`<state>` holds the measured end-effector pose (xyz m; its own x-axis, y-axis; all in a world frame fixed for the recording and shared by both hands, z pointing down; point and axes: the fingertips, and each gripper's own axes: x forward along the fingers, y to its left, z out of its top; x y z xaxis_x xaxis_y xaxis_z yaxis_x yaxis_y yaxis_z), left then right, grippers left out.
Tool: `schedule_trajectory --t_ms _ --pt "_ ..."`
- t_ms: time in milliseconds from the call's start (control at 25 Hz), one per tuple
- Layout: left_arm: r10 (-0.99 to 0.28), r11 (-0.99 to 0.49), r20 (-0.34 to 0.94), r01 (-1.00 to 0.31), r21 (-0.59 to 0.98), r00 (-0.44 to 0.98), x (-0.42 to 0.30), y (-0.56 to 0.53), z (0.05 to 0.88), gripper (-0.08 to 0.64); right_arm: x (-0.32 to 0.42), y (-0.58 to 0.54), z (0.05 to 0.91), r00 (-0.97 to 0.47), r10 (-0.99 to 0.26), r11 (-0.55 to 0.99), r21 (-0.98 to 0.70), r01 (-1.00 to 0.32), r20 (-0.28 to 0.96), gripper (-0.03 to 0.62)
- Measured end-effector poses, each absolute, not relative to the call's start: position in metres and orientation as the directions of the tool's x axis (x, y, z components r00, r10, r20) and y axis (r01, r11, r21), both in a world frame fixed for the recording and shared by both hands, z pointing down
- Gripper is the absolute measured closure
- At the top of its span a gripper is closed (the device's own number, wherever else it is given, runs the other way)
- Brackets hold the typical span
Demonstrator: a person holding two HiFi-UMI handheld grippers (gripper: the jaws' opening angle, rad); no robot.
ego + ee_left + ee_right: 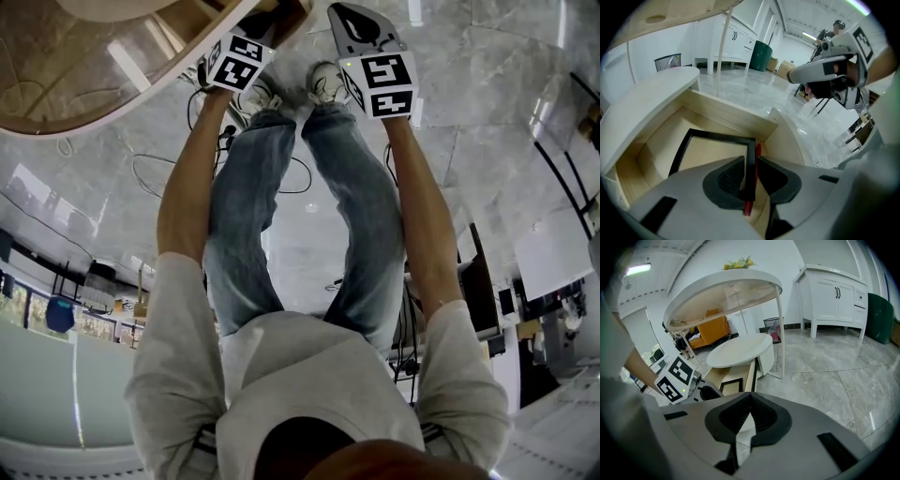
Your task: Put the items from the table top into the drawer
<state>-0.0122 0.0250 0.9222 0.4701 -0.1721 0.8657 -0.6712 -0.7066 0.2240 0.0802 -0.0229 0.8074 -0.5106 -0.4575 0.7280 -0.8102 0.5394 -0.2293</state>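
The left gripper (pixel 751 157) has its jaws narrowly clamped on the right side of a thin black rectangular frame (pixel 721 137), which hangs inside the open pale wooden drawer (pixel 736 110), near its right wall. A slim red pen (pixel 758 152) runs along that edge; whether it is gripped is unclear. Best to lower the frame until it lies flat on the drawer floor, clear of the walls, then release. The right gripper (pixel 750 397) hangs aside, jaws together and empty.

We see the frame (pixel 721 136) down inside the open drawer (pixel 736 110), its right edge between the jaws of the left gripper (pixel 750 176). What may be a pen (pixel 758 154) lies just right of that edge. The drawer juts out from under the round shelf (pixel 651 91). A bin (pixel 761 55) stands well behind.
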Motion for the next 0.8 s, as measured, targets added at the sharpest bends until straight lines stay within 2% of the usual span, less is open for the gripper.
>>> schedule_trajectory --t_ms 120,240,520,800 --pt "-0.199 -0.710 0.856 -0.673 0.210 0.477 -0.014 0.020 0.916 0.433 0.077 -0.021 0.806 -0.513 -0.454 0.543 -0.230 -0.808 0.729 0.568" --pt "-0.225 -0.712 0.850 -0.676 0.190 0.476 -0.016 0.016 0.901 0.426 0.076 -0.019 0.796 -0.511 -0.458 0.544 -0.226 -0.808 0.728 0.568" --pt "-0.319 -0.677 0.817 -0.719 0.158 0.481 -0.019 0.015 0.831 0.518 0.069 0.000 0.750 -0.511 -0.444 0.540 -0.235 -0.808 0.736 0.568" --pt "-0.368 -0.620 0.779 -0.759 0.200 0.507 -0.012 0.029 0.734 0.543 0.064 0.019 0.679 -0.509 -0.419 0.538 -0.246 -0.806 0.752 0.568"
